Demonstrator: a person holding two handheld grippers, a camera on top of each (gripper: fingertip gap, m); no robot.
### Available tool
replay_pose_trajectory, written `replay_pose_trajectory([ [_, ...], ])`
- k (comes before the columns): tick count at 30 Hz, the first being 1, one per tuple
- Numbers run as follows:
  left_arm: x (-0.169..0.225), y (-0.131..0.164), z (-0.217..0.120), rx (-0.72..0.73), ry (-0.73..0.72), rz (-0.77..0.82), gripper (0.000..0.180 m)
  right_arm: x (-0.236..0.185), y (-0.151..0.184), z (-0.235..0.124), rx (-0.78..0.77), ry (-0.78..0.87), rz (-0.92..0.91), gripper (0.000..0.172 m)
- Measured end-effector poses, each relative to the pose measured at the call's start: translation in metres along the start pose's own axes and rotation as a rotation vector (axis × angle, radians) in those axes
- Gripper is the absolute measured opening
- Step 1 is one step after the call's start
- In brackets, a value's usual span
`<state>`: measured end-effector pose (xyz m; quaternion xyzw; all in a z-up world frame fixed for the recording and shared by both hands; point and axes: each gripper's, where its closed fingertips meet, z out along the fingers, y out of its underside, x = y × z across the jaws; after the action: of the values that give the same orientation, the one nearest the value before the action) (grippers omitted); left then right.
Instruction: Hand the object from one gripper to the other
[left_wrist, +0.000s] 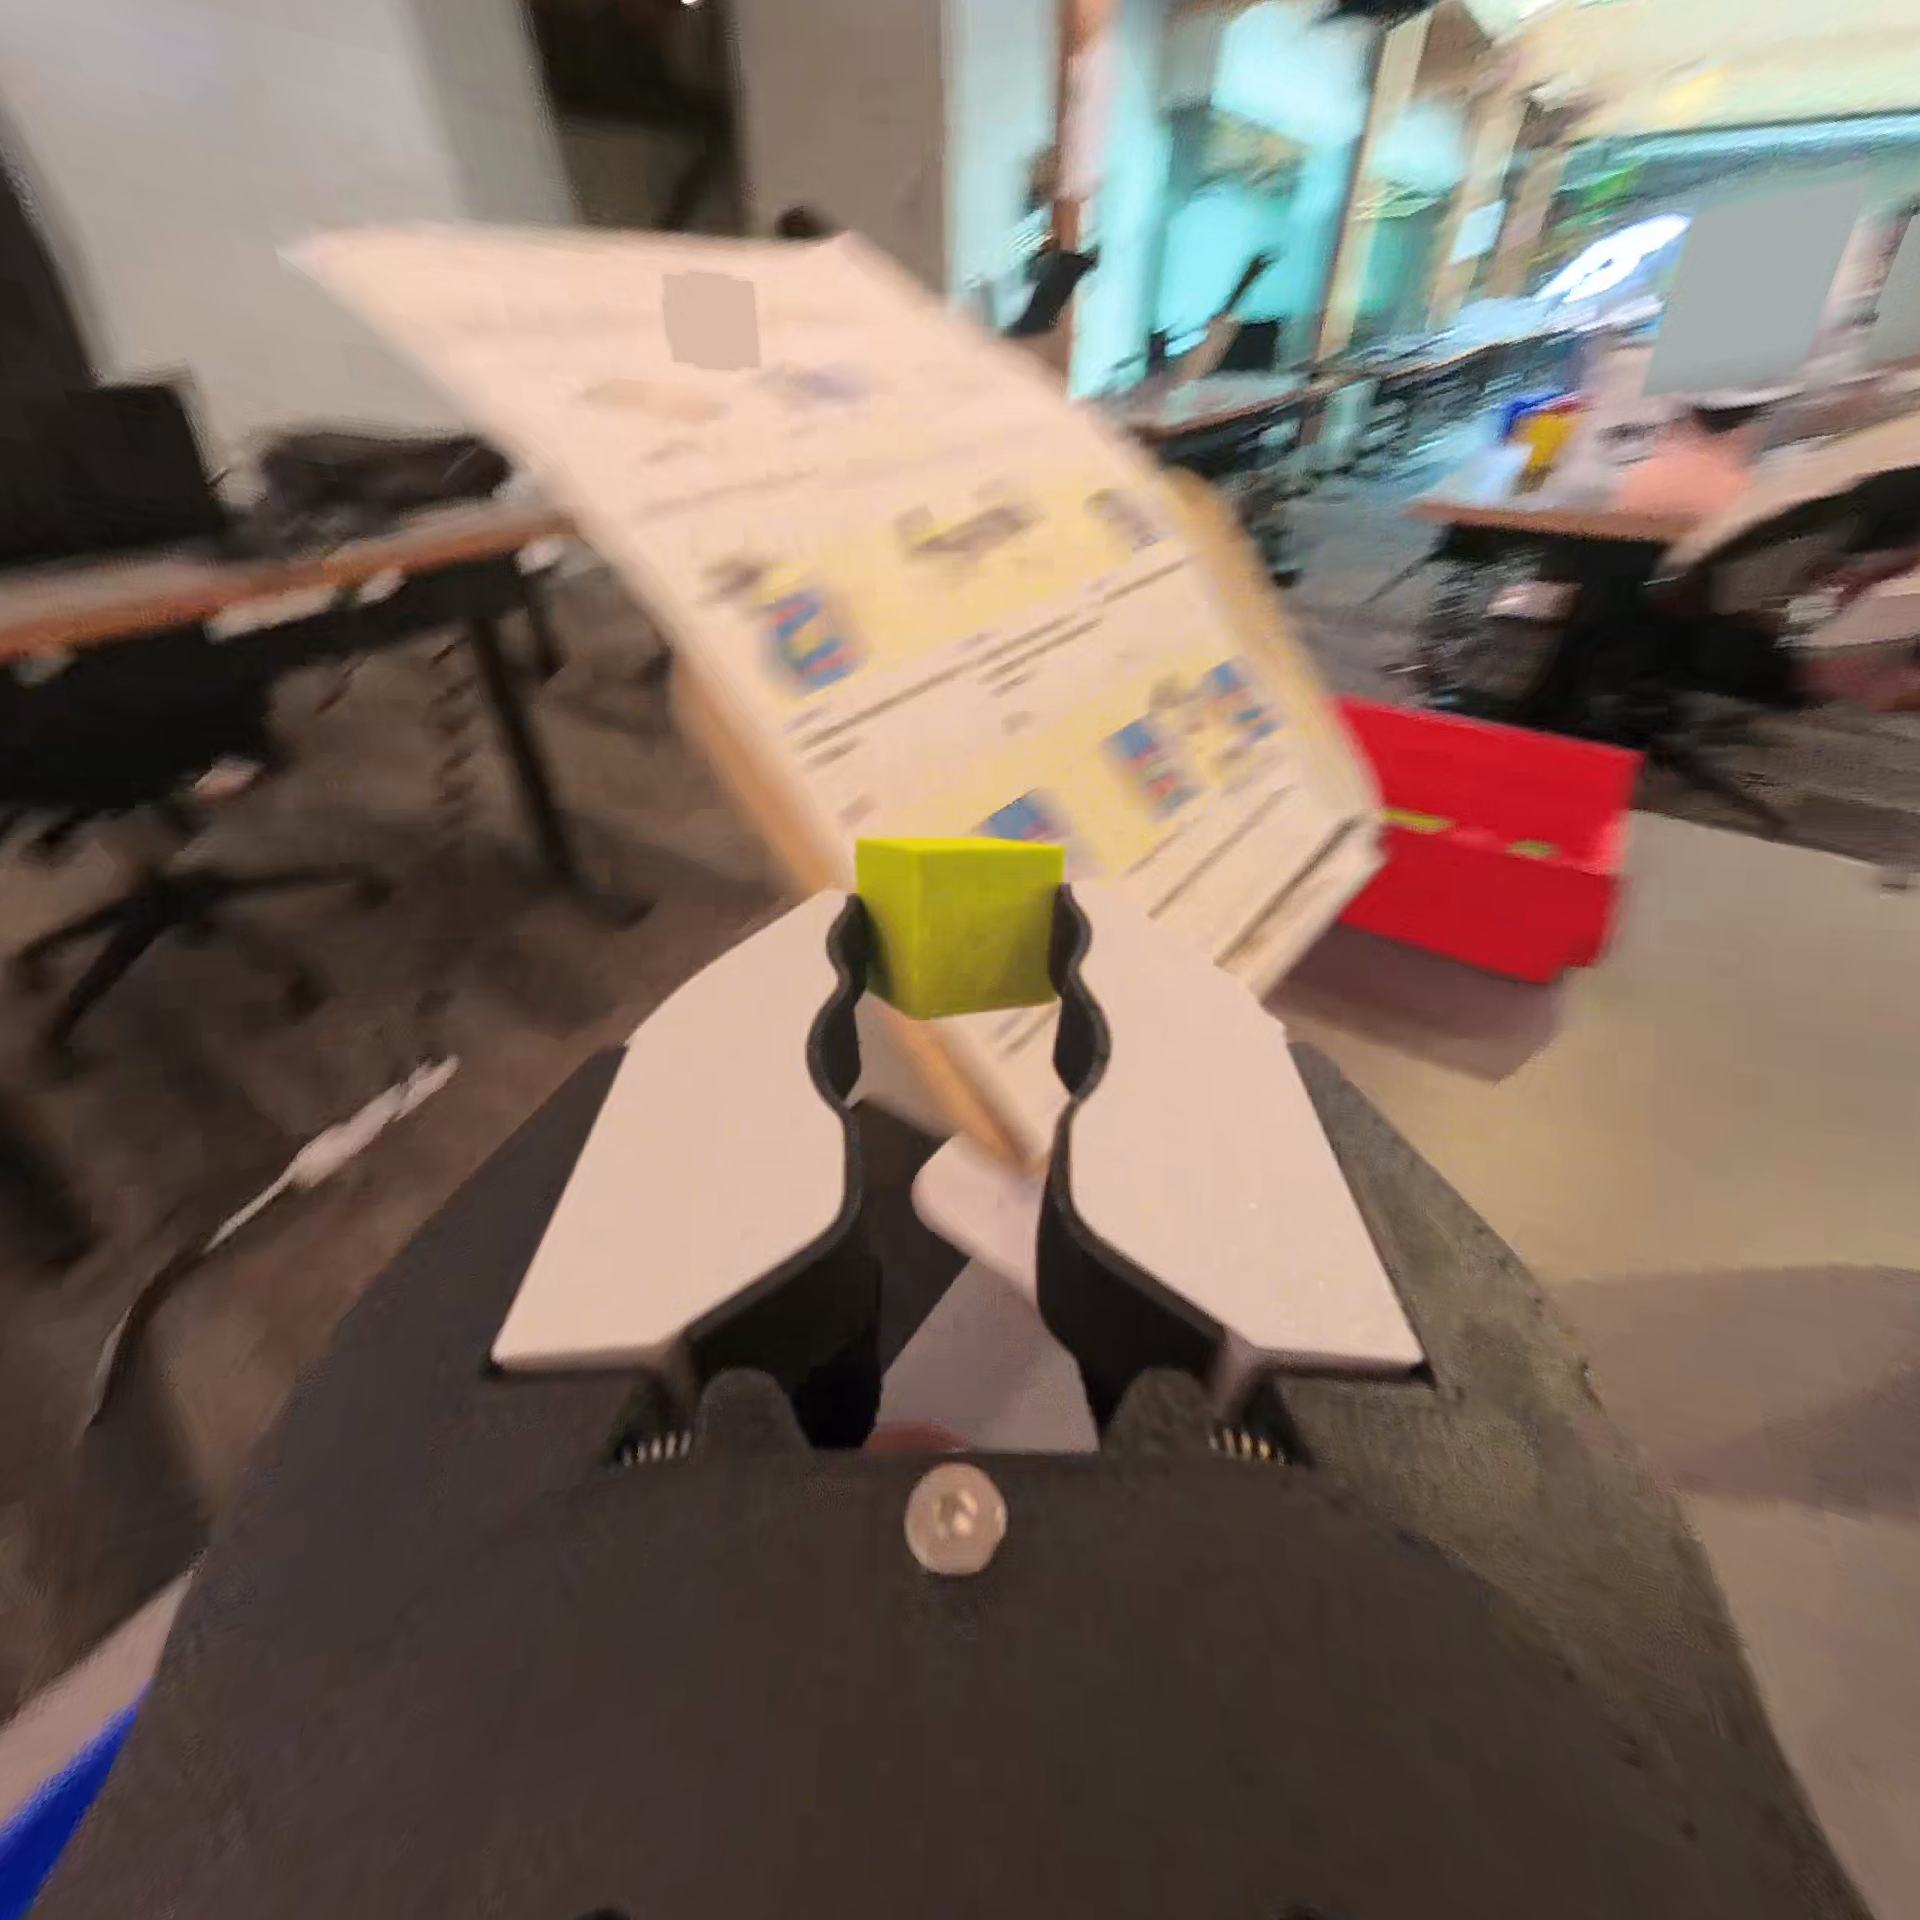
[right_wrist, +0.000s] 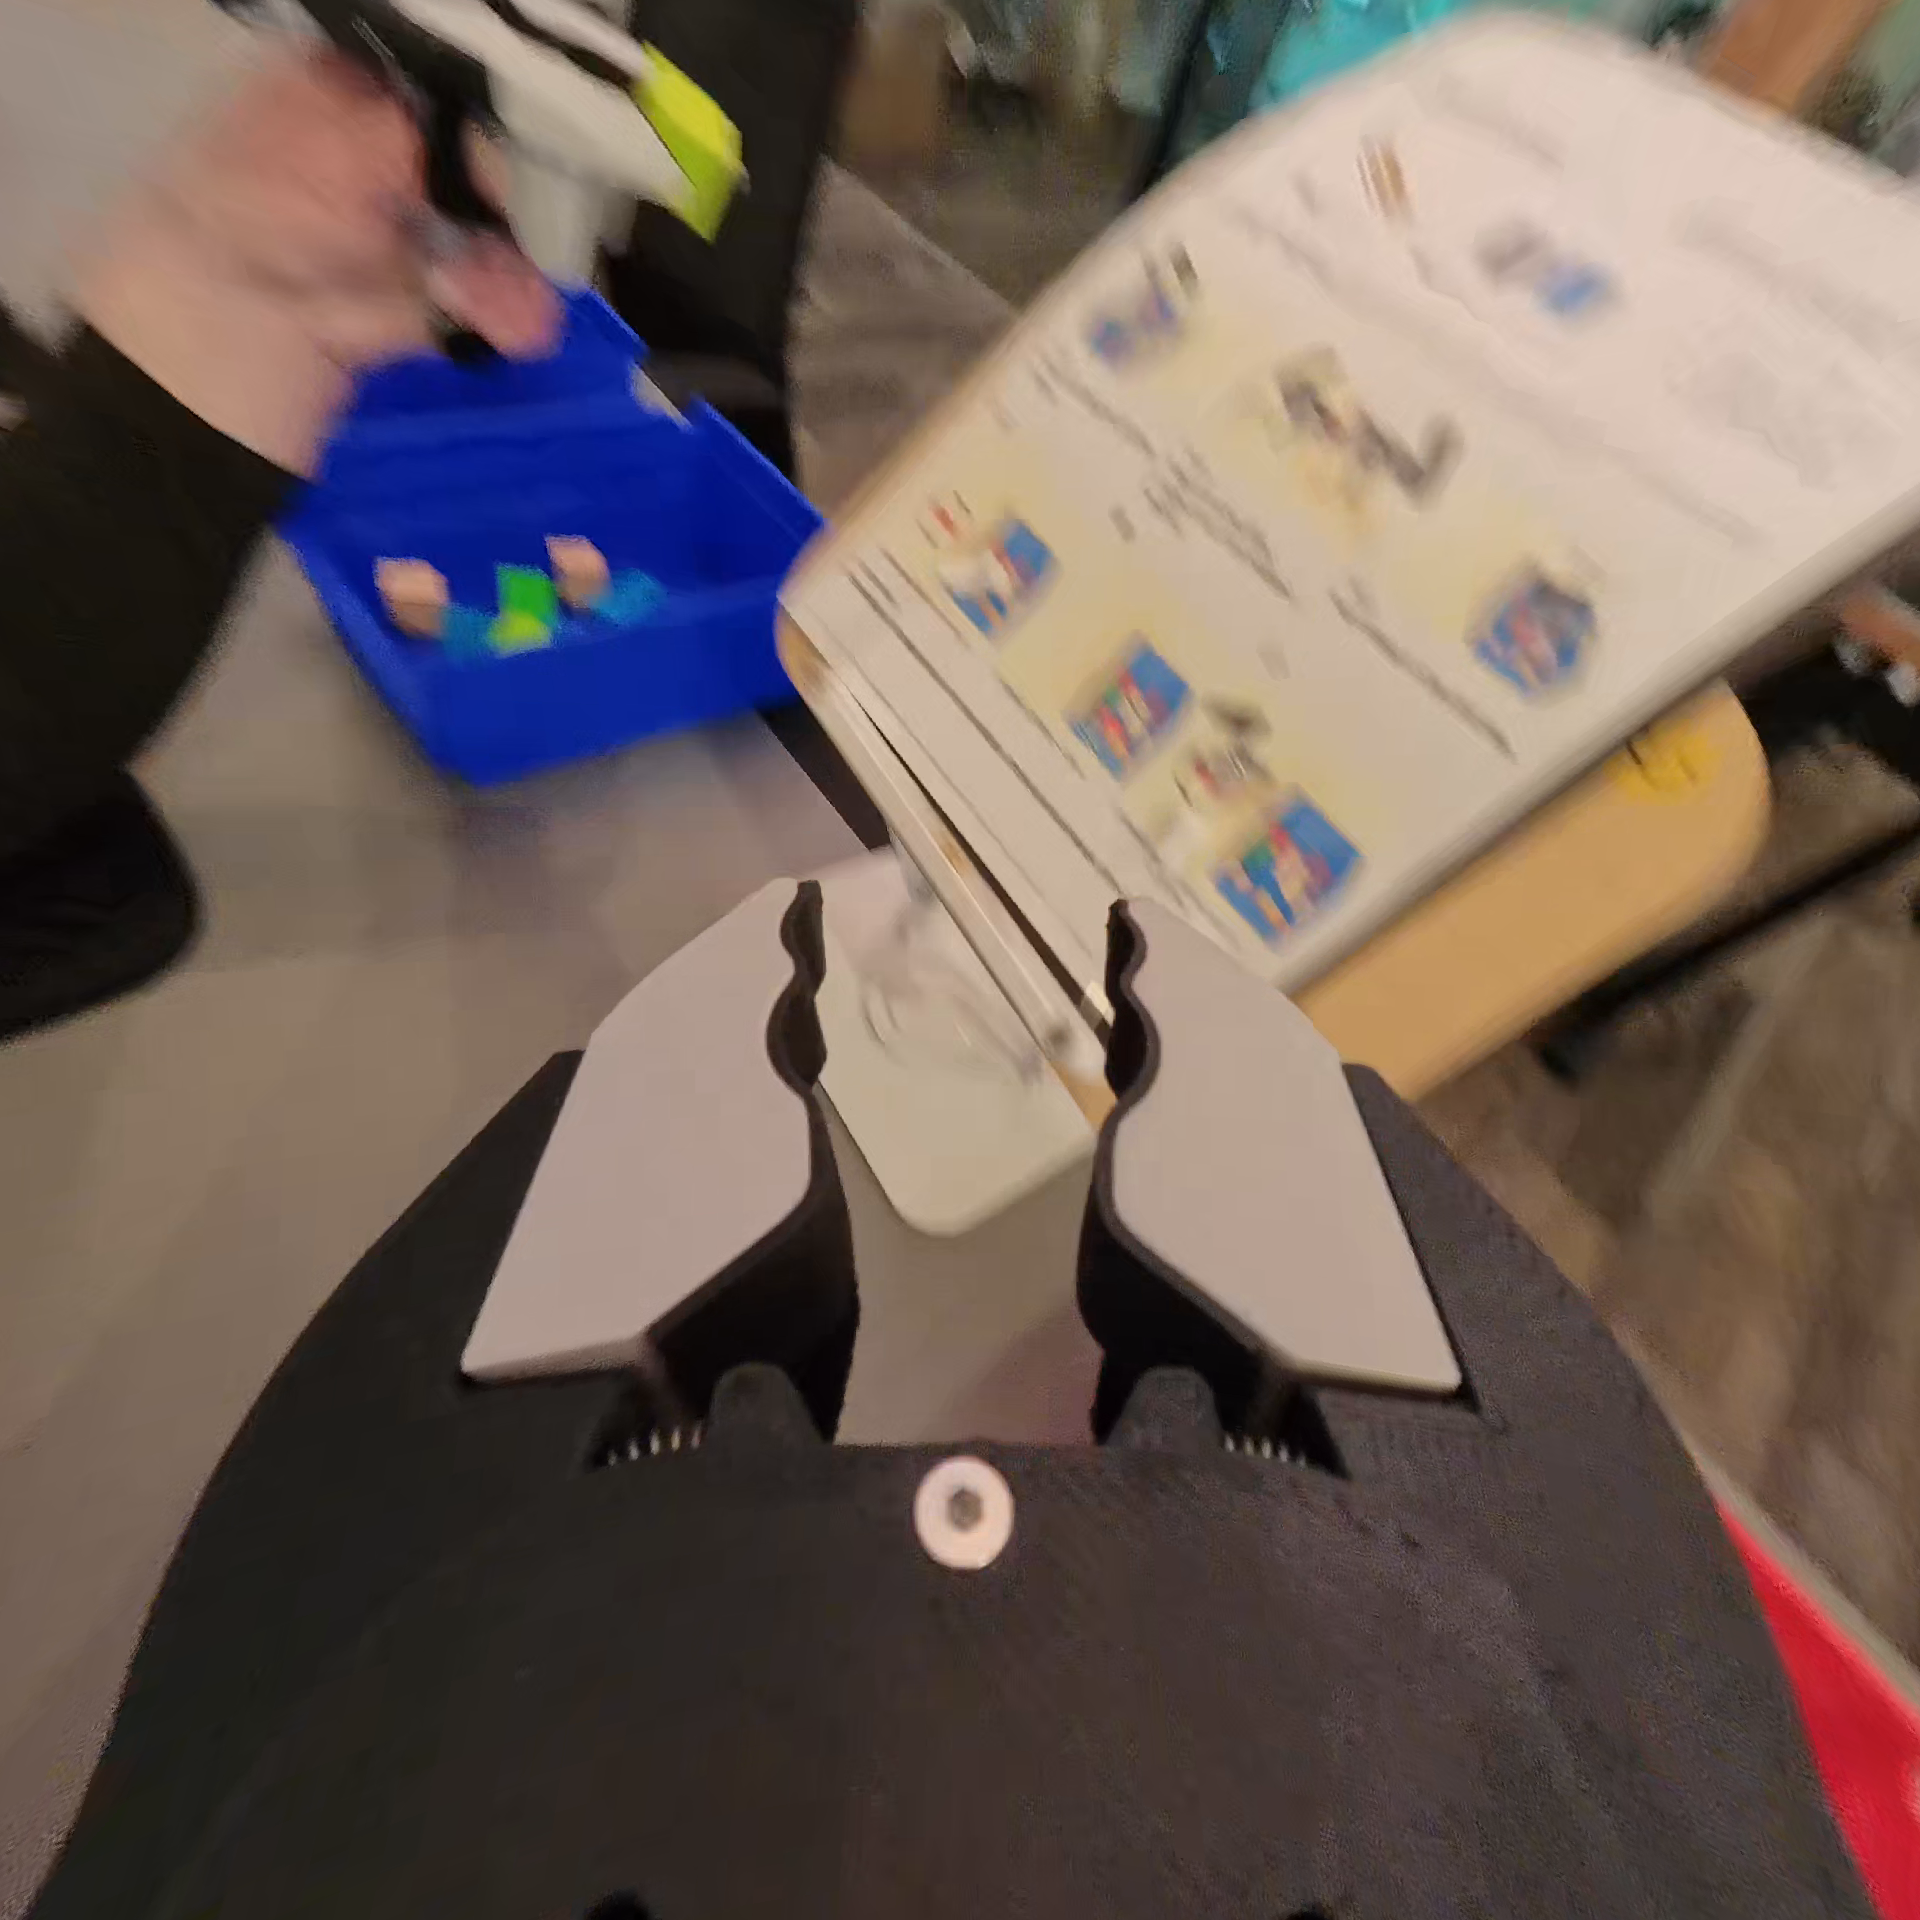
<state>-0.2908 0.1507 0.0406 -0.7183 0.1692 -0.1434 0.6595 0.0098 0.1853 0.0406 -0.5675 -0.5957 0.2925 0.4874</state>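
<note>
Left wrist view: left gripper (left_wrist: 958, 925) clamped on small yellow-green plastic cube (left_wrist: 956, 925), both black pads pressing its sides, raised before blurred printed sheet (left_wrist: 883, 540).

Right wrist view: right gripper (right_wrist: 961, 935) spread wide, bare; cube (right_wrist: 691, 140) far upper left, probably above blue plastic bin (right_wrist: 540, 717).

Background, blurred: a white wall (left_wrist: 312, 156) with a dark doorway (left_wrist: 634, 104) ahead-left of the tool; a wood-topped desk (left_wrist: 260, 582) on black legs at left; mottled brown floor (left_wrist: 416, 935) below; bright glazed partitions (left_wrist: 1299, 208) ahead-right.
</note>
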Motion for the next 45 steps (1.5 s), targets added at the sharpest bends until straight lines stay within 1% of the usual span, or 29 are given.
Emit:
replay_pose_trajectory([
  [2,0.052,-0.022,0.013,0.096,0.171,0.080,0.034,-0.026,-0.033,0.017,0.118,-0.100,-0.021,0.051],
  [5,0.115,-0.036,0.027,0.194,0.385,0.138,0.034,-0.054,-0.066,0.042,0.245,-0.227,0.000,0.052],
  [6,0.131,-0.037,0.031,0.213,0.435,0.139,0.034,-0.060,-0.074,0.049,0.279,-0.258,0.010,0.052],
  [8,0.156,-0.032,0.041,0.189,0.528,0.123,0.034,-0.069,-0.082,0.063,0.313,-0.318,0.029,0.053],
  [10,0.172,-0.030,0.048,0.201,0.577,0.126,0.034,-0.076,-0.087,0.072,0.348,-0.376,0.052,0.053],
  [11,0.178,-0.030,0.050,0.211,0.599,0.122,0.034,-0.076,-0.086,0.078,0.341,-0.390,0.080,0.053],
  [13,0.184,-0.032,0.054,0.242,0.589,0.131,0.034,-0.077,-0.082,0.086,0.311,-0.405,0.133,0.055],
  [14,0.184,-0.030,0.058,0.232,0.547,0.164,0.034,-0.077,-0.080,0.088,0.295,-0.400,0.154,0.055],
  [16,0.182,-0.024,0.066,0.195,0.429,0.300,0.034,-0.075,-0.077,0.090,0.263,-0.386,0.196,0.052],
  [19,0.180,-0.022,0.072,0.149,0.268,0.460,0.034,-0.070,-0.071,0.093,0.201,-0.365,0.262,0.048],
  [21,0.179,-0.020,0.075,0.111,0.181,0.561,0.034,-0.069,-0.066,0.095,0.168,-0.358,0.281,0.044],
  [23,0.183,-0.016,0.078,0.074,0.143,0.631,0.034,-0.068,-0.062,0.096,0.146,-0.354,0.284,0.037],
  [25,0.186,-0.014,0.081,0.063,0.120,0.663,0.034,-0.070,-0.059,0.097,0.138,-0.355,0.282,0.029],
  [27,0.185,-0.012,0.083,0.051,0.119,0.662,0.034,-0.068,-0.057,0.097,0.132,-0.338,0.274,0.028],
  [30,0.189,-0.012,0.084,0.064,0.155,0.614,0.035,-0.068,-0.056,0.093,0.135,-0.335,0.275,0.027],
  [33,0.192,-0.019,0.079,0.107,0.196,0.562,0.038,-0.055,-0.056,0.074,0.168,-0.311,0.283,0.027],
  [35,0.186,-0.021,0.075,0.105,0.179,0.556,0.035,-0.032,-0.041,0.049,0.121,-0.232,0.267,0.027],
  [36,0.180,-0.022,0.073,0.101,0.160,0.557,0.033,-0.016,-0.029,0.034,0.081,-0.182,0.261,0.027],
  [37,0.173,-0.024,0.071,0.102,0.143,0.554,0.031,-0.002,-0.011,0.018,0.003,-0.146,0.263,0.027],
  [38,0.169,-0.025,0.069,0.104,0.136,0.544,0.029,0.014,0.015,0.003,-0.108,-0.101,0.268,0.027],
  [39,0.165,-0.025,0.068,0.100,0.134,0.534,0.028,0.036,0.043,-0.014,-0.220,-0.017,0.271,0.028],
  [40,0.160,-0.025,0.067,0.092,0.118,0.532,0.026,0.057,0.075,-0.032,-0.342,0.072,0.279,0.027],
  [41,0.155,-0.024,0.067,0.080,0.097,0.539,0.024,0.072,0.111,-0.049,-0.483,0.122,0.302,0.027],
  [42,0.152,-0.023,0.068,0.069,0.089,0.541,0.024,0.082,0.143,-0.063,-0.595,0.139,0.346,0.027],
  [45,0.147,-0.019,0.069,0.044,0.078,0.543,0.021,0.109,0.228,-0.092,-0.813,0.196,0.485,0.027],
])
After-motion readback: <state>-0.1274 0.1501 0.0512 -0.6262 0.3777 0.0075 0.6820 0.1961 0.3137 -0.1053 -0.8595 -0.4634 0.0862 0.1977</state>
